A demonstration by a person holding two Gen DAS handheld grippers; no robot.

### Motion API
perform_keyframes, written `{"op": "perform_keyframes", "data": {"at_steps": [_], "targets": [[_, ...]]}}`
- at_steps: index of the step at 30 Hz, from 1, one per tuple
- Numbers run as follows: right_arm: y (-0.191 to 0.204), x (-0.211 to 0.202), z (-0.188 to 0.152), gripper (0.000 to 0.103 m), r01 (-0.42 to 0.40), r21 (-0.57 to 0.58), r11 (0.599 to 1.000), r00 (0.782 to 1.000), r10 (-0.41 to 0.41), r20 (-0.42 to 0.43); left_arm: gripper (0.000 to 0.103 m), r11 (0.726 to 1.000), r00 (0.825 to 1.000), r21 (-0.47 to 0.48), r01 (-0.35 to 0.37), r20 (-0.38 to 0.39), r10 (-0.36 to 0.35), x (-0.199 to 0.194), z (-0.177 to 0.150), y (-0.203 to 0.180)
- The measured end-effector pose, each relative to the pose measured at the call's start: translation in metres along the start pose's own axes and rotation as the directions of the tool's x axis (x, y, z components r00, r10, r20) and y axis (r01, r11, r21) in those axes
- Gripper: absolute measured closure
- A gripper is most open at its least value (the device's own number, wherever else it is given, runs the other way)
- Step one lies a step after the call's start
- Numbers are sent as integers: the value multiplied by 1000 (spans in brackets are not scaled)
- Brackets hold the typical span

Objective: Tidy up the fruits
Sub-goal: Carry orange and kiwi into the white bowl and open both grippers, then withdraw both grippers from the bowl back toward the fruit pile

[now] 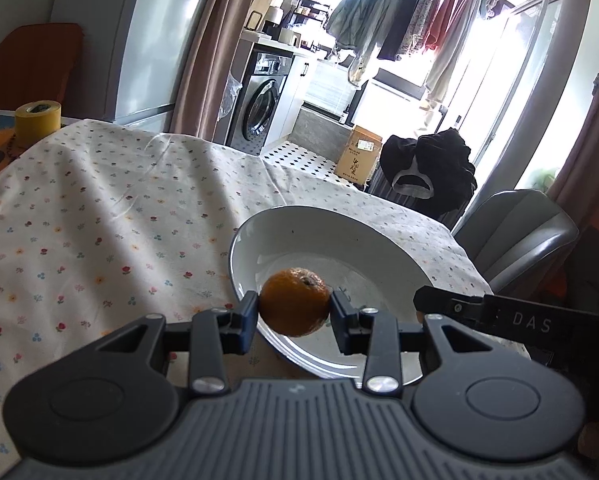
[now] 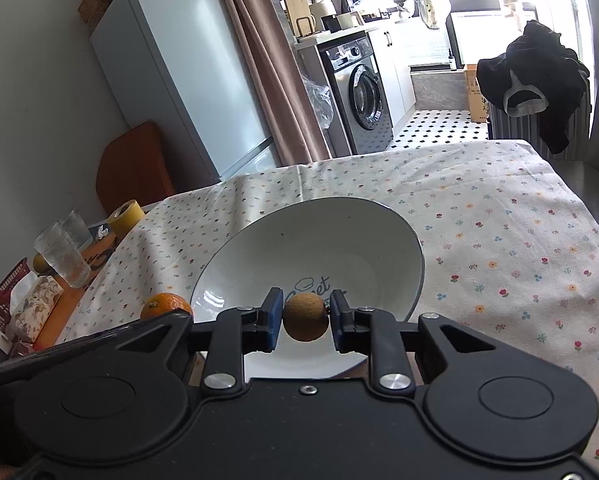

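Left wrist view: left gripper [image 1: 294,312] jaws clamped on orange [image 1: 294,301] over white bowl [image 1: 299,232]. Right gripper [image 2: 305,320] jaws clamped on brown fruit [image 2: 305,317] above same bowl on counter [image 2: 499,220].

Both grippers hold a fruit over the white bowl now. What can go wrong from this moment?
1. The left gripper pinches the round orange only at its two sides, so it may slip or roll out.
2. The right gripper holds a brown fruit above the same bowl, close to the left one; they may collide.
3. A dropped fruit may bounce out.
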State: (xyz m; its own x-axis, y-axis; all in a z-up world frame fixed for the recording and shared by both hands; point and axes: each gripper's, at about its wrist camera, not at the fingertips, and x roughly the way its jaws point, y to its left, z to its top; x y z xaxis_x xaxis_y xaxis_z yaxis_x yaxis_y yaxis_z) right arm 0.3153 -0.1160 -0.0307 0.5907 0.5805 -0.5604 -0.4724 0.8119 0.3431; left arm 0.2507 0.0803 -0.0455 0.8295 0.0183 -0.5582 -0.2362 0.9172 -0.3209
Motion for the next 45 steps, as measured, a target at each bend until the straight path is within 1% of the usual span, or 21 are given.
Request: {"op": "perform_keyframes", "data": {"at_steps": [5,7,9,11,16,18,20,21,22,23,24,26,29,32,34,35,37,43,45], "targets": [[-4,9,6,79,7,1,1000,1000,-7,-6,66,1000,1000,-22,3,-26,-3,18,6,4],[-4,11,8,79,11,-4,1000,1000,-11,-6,63,1000,1000,-24,-18,-24,18,21,7,5],[-6,13,10,79,13,2,1000,1000,-13,-4,62,999,1000,-42,-17,-25,16,21,8,8],[-6,17,10,79,18,4,1000,1000,-18,-8,59,998,1000,-60,-10,-23,9,18,8,12],[-6,23,5,79,18,6,1000,999,-18,-27,56,997,1000,-77,-21,-3,20,2,8,17],[-5,24,4,79,18,6,1000,999,-18,-33,53,997,1000,-79,-26,2,26,-6,7,19],[-2,23,3,77,11,7,1000,999,-11,-38,47,996,999,-81,-35,7,36,-13,5,20],[-1,21,3,72,15,6,1000,999,-15,-34,46,996,999,-82,-37,9,37,-17,4,20],[0,19,3,64,18,5,1000,999,-18,-29,42,996,999,-80,-37,11,38,-21,2,20],[1,16,3,58,23,2,1000,1000,-23,-17,37,996,999,-77,-43,14,45,-24,2,20],[2,12,3,49,29,-5,1000,1000,-29,-1,35,996,998,-74,-52,17,53,-27,1,19],[3,4,4,48,41,-14,999,999,-41,16,27,996,998,-78,-52,24,54,-34,-1,19],[1,-7,3,46,49,0,999,998,-48,29,20,996,998,-78,-51,32,53,-45,-5,16],[2,-20,1,34,68,-9,998,996,-67,52,16,996,997,-66,-56,51,60,-56,-9,11],[3,-30,-1,21,70,-13,997,995,-69,71,14,996,997,-70,-54,53,58,-63,-12,11],[3,-35,-2,18,70,-15,997,995,-68,78,13,996,997,-73,-53,54,57,-66,-13,11],[2,-44,-5,9,62,-15,998,995,-61,84,12,996,997,-77,-46,65,51,-75,-17,10],[0,-68,-16,0,52,-20,998,995,-50,89,9,997,996,-67,-34,81,39,-96,-29,5],[0,-76,-21,0,43,-21,999,995,-41,90,8,997,995,-75,-34,86,41,-102,-32,5]]}}
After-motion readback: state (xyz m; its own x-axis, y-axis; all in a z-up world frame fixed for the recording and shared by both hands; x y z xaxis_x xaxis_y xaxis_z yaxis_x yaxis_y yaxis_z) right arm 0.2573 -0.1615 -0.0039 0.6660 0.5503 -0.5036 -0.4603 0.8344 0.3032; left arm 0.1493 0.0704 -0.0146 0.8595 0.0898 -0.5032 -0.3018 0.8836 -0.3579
